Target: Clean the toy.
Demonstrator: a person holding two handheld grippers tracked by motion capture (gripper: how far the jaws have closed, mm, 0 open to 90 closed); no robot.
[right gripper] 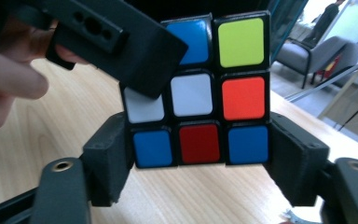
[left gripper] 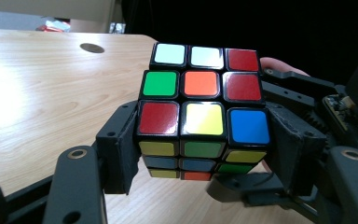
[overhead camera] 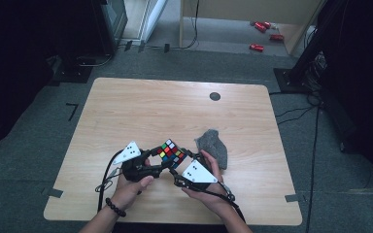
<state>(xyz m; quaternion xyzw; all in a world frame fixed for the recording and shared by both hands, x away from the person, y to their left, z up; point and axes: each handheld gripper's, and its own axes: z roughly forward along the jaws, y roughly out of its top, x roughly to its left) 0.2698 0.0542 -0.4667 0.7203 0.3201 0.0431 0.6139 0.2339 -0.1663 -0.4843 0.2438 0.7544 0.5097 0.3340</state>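
A scrambled Rubik's cube [overhead camera: 171, 153] hangs just above the front middle of the wooden table [overhead camera: 165, 107], held from both sides. My left gripper [overhead camera: 158, 158] comes in from the left, and in the left gripper view its pads press the cube [left gripper: 203, 116] at the lower layers, so the left gripper [left gripper: 203, 156] is shut on it. My right gripper [overhead camera: 182, 163] comes in from the right. In the right gripper view its jaws sit tight against both ends of the bottom row of the cube [right gripper: 198, 107], so the right gripper [right gripper: 199, 154] grips it too. One left jaw crosses the cube's upper left corner there.
A crumpled grey cloth [overhead camera: 213, 145] lies on the table just right of the cube, behind the right hand. A round dark cable hole [overhead camera: 215, 96] sits near the far edge. Several red items [overhead camera: 262, 34] lie on the floor beyond the table.
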